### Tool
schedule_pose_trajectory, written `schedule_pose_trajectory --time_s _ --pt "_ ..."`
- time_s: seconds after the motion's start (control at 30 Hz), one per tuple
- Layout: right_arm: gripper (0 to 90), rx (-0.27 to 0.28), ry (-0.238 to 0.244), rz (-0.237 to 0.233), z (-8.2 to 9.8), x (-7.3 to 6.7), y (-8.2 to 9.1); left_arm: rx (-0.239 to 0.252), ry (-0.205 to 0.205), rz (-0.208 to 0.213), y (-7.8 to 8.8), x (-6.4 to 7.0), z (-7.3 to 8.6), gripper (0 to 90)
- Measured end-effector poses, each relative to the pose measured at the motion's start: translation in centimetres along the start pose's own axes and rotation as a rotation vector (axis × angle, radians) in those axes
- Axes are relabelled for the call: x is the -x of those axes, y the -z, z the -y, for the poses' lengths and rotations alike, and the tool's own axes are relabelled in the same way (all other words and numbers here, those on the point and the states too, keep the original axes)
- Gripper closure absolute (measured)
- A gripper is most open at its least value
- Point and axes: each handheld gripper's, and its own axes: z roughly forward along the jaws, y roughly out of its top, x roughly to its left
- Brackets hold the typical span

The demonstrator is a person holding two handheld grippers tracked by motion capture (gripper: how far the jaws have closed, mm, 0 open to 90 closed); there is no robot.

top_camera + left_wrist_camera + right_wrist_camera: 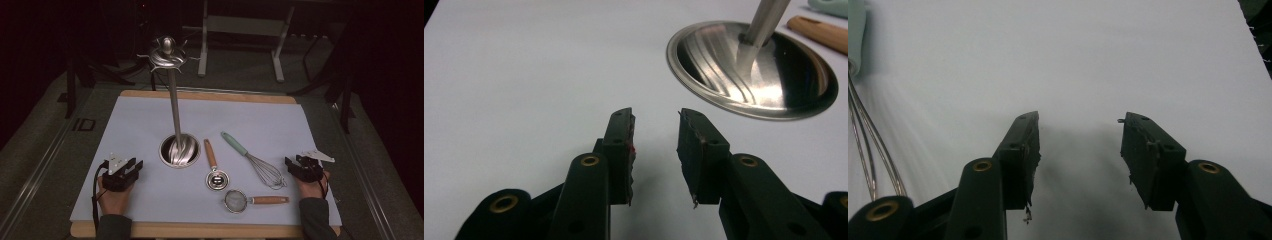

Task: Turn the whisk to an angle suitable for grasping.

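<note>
A steel utensil stand point(175, 102) rises from a round shiny base point(179, 150) in the middle of the white mat point(135, 115), with hooked arms at its top point(167, 54). To its right lie a wooden-handled scoop point(214, 170), a green-handled whisk point(252, 159) and a small wooden-handled strainer point(250, 200). My left gripper point(134, 165) rests at the mat's front left, open with nothing between its jaws point(655, 117); the base point(751, 70) lies ahead to its right. My right gripper point(293, 162) rests at the front right, open and empty point(1079, 120), with the whisk wires point(868, 150) at its left.
The mat lies on a wooden board point(210, 95) on a dark table. A metal frame point(240, 30) stands behind the table in the dark background. The person's hands hold both grippers at the near edge.
</note>
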Motion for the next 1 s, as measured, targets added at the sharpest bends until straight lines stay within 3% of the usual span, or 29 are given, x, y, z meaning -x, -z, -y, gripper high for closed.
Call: schedule_pose_trajectory --time_s 0.37,0.63,0.77,1.0 --pt "48.3 0.001 -0.001 0.011 0.00 -0.10 0.05 -0.009 -0.021 -0.019 -0.12 0.32 0.01 66.6" --pt "48.4 0.003 0.002 0.011 0.00 -0.21 0.06 0.012 -0.035 -0.024 0.08 0.46 0.12 67.2" --pt "48.6 0.013 -0.046 -0.012 0.01 0.32 0.18 0.019 -0.032 -0.032 0.14 0.52 0.14 70.3" --pt "50.3 0.006 0.006 -0.058 -0.45 -0.66 0.29 0.013 -0.041 -0.036 0.09 0.61 0.11 70.5"
